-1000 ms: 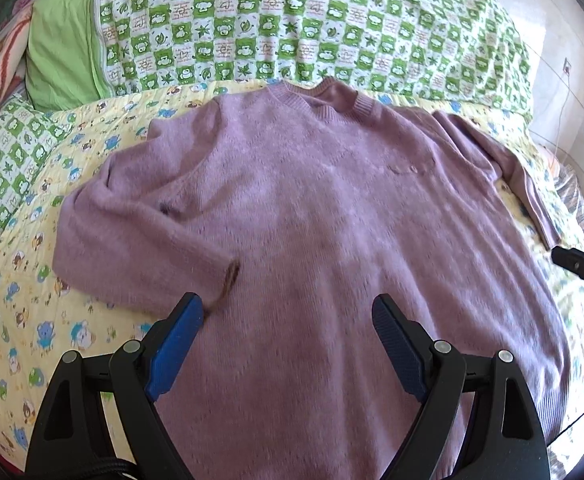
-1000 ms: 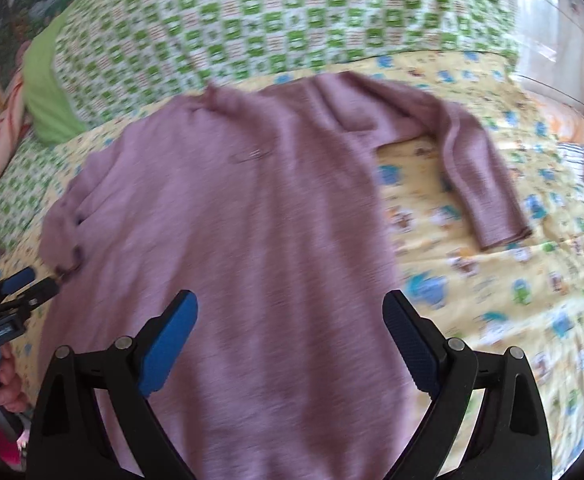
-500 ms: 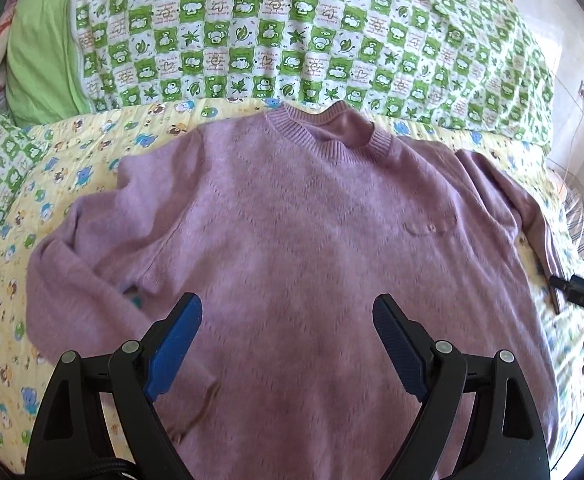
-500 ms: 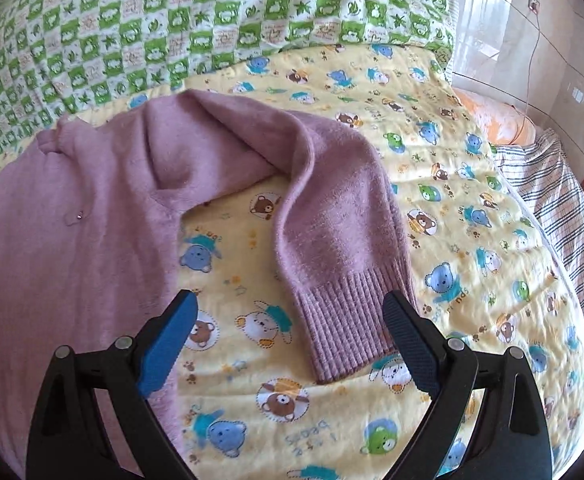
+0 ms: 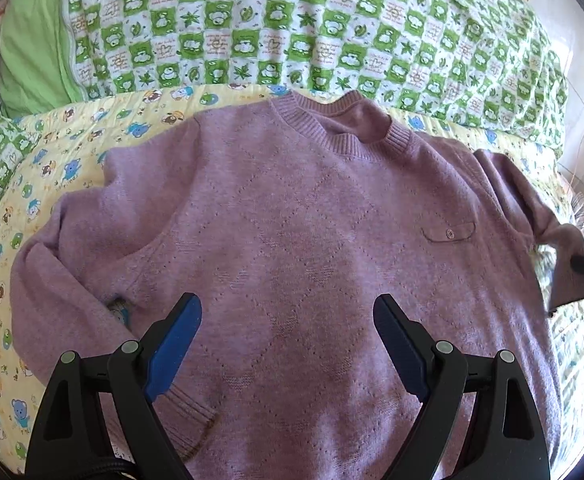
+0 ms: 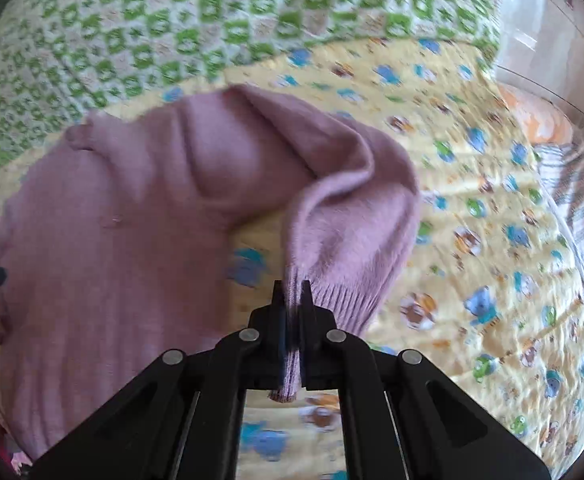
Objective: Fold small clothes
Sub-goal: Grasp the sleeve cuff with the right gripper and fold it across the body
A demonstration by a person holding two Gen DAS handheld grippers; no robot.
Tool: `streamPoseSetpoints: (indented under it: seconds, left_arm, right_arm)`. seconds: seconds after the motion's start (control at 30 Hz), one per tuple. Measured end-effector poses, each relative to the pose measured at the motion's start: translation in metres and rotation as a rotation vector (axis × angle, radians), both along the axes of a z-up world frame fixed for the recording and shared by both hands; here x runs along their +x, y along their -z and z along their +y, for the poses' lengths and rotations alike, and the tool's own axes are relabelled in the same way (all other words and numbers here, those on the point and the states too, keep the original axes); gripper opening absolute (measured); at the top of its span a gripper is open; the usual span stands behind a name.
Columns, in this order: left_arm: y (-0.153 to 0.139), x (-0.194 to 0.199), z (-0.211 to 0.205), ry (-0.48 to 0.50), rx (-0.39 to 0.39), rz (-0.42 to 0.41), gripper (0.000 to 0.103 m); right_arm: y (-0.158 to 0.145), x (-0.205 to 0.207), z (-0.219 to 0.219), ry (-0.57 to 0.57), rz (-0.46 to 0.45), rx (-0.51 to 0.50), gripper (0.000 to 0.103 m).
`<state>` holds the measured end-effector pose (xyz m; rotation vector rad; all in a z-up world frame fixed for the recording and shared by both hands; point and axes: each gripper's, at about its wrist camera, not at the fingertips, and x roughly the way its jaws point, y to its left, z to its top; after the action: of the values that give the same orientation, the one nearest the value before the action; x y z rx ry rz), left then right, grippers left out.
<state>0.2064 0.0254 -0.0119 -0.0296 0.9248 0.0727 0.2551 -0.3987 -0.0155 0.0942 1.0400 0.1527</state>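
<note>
A mauve knit sweater [image 5: 299, 232] lies face up on a yellow cartoon-print quilt [image 5: 52, 160], collar toward the far pillows. My left gripper [image 5: 288, 332] is open and empty, hovering over the sweater's lower front; the left sleeve's cuff [image 5: 188, 420] lies folded over the hem beside its left finger. My right gripper [image 6: 292, 292] is shut on the ribbed cuff [image 6: 323, 292] of the right sleeve [image 6: 351, 208] and holds it lifted off the quilt. It shows in the left wrist view at the far right [image 5: 583, 266], with the sleeve [image 5: 563, 248] raised there.
A green-and-white checked blanket [image 5: 292, 28] covers the pillows at the head of the bed. A plain green pillow [image 5: 32, 52] lies at the far left. A striped cloth [image 6: 583, 200] lies at the bed's right edge, with tiled floor [image 6: 543, 20] beyond.
My right gripper closed on the right sleeve's cuff and lifted it. My left gripper moved forward over the sweater's body and stayed open.
</note>
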Motion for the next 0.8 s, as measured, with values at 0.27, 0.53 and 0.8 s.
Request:
streamPoseSetpoints:
  seconds: [0.27, 0.53, 0.8]
  left_arm:
    - [-0.014, -0.01, 0.031, -0.093, -0.028, -0.013, 0.089]
    - [0.003, 0.003, 0.054, -0.166, -0.066, 0.048, 0.09]
    - [0.038, 0.059, 0.053, -0.127, -0.129, 0.164, 0.09]
  right_arm:
    - [-0.037, 0.036, 0.171, -0.325, -0.023, 0.255, 0.006]
    - [0.004, 0.079, 0.301, -0.439, 0.151, 0.404, 0.025]
    - [0.025, 0.07, 0.217, -0.287, 0.161, 0.419, 0.047]
